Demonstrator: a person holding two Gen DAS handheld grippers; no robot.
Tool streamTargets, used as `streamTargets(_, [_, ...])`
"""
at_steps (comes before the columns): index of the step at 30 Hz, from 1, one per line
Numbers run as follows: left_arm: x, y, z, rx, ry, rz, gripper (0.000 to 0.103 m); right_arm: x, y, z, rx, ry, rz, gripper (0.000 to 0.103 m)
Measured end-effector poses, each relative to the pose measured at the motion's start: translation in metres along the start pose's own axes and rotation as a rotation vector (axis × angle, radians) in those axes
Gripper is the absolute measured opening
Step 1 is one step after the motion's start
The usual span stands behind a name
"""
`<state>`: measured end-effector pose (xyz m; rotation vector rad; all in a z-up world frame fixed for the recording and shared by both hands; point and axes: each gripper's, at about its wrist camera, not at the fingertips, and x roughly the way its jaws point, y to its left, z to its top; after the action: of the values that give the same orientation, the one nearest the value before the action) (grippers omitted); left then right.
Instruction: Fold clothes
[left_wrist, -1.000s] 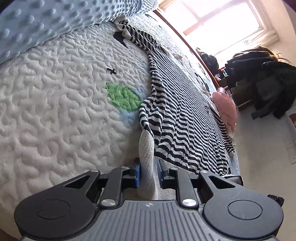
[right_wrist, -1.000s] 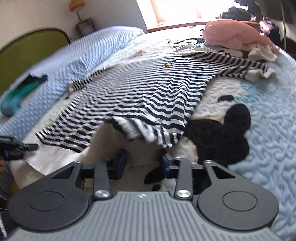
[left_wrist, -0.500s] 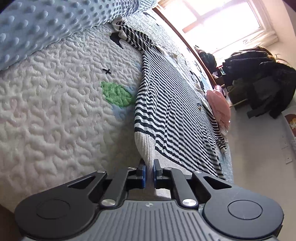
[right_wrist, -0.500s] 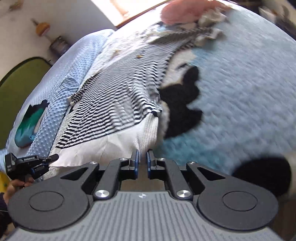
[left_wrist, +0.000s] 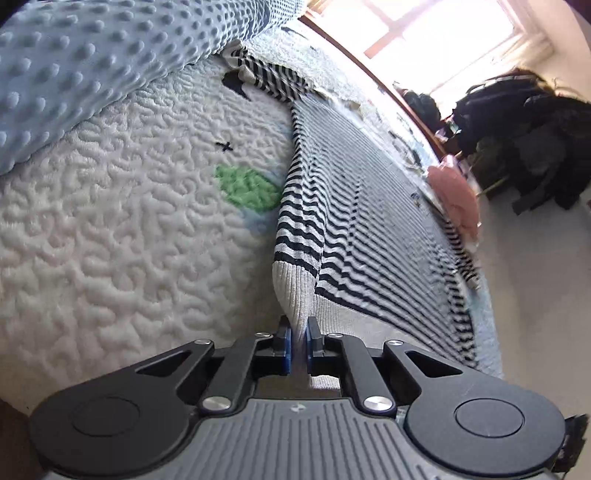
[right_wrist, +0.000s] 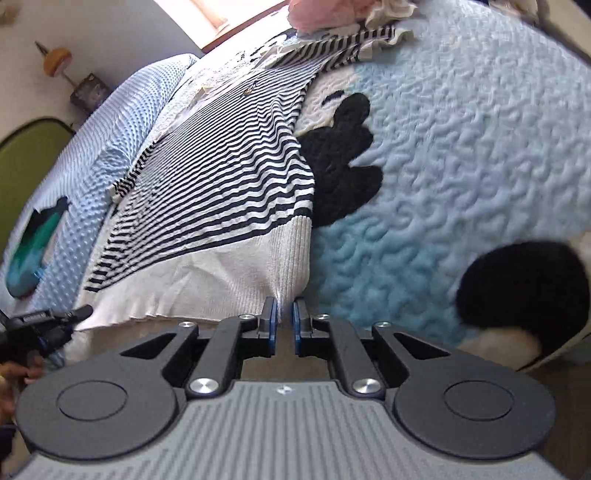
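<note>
Both hand-held grippers have clamped the striped sweater's (right_wrist: 221, 177) hem.

Both tools look alike. The left tongs (left_wrist: 298, 339) and the right tongs (right_wrist: 284, 321) each have two slim black fingers lined with blue pads (left_wrist: 287, 350). Behind the fingers, angled black link bars spread out to two broad rounded black plates, each stamped with a shallow circle. Silver screw heads (right_wrist: 202, 384) mark the joints. Between the plates lies a grey ribbed body with a small pale mark at its front centre.
</note>
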<state>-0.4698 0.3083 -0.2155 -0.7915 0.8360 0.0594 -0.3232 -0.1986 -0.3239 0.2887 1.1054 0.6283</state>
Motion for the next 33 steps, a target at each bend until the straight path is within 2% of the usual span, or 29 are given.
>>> streamTargets(4, [0.001,0.001,-0.003,0.016,0.019,0.023,0.010,0.005,-0.002,-0.001,0.008,0.023,-0.014,0.010])
streamTargets(8, [-0.011,0.006,-0.005,0.043,0.027,0.038,0.025,-0.002,-0.005,-0.005,-0.001,0.053,-0.036,0.012])
streamTargets(10, [-0.022,0.011,-0.006,0.060,0.023,0.043,0.028,-0.011,-0.007,-0.007,-0.021,0.064,-0.094,0.014])
streamTargets(13, [-0.033,0.020,-0.002,0.042,-0.028,0.027,0.038,-0.021,-0.010,-0.005,-0.033,0.008,-0.114,0.018])
streamTargets(15, [-0.028,0.027,0.001,-0.023,-0.046,0.011,0.043,-0.015,-0.011,-0.001,-0.005,-0.018,-0.101,0.036])
streamTargets(16, [-0.023,0.026,0.001,-0.033,-0.065,0.009,0.043,-0.013,-0.011,0.001,0.009,-0.031,-0.095,0.038])
streamTargets(19, [-0.014,0.020,0.002,-0.004,-0.134,0.007,0.050,-0.005,-0.013,0.006,0.052,-0.070,-0.077,0.036])
streamTargets(22, [-0.003,0.007,-0.001,0.030,-0.161,0.015,0.057,0.004,-0.013,0.011,0.088,-0.108,-0.060,0.034])
streamTargets(23, [-0.001,0.003,-0.002,0.038,-0.163,0.016,0.057,0.008,-0.008,0.010,0.076,-0.112,-0.058,0.034])
streamTargets(24, [0.001,-0.002,-0.003,0.050,-0.149,0.011,0.048,0.011,-0.003,0.009,0.062,-0.104,-0.052,0.026])
streamTargets(25, [0.003,-0.006,-0.003,0.061,-0.135,0.006,0.038,0.014,0.002,0.009,0.047,-0.096,-0.047,0.017])
streamTargets(26, [0.005,-0.010,-0.004,0.074,-0.119,0.005,0.014,0.017,0.006,0.008,0.032,-0.088,-0.041,0.008])
streamTargets(27, [0.009,-0.015,-0.005,0.098,-0.098,0.023,0.008,0.020,0.010,0.007,0.019,-0.083,-0.040,0.007])
streamTargets(29, [0.006,-0.023,-0.008,0.148,-0.109,0.070,0.007,0.017,0.014,0.009,0.006,-0.090,-0.063,0.007])
streamTargets(33, [-0.016,-0.026,-0.005,0.165,-0.143,0.101,0.007,-0.005,0.011,0.012,0.012,-0.113,-0.073,0.003])
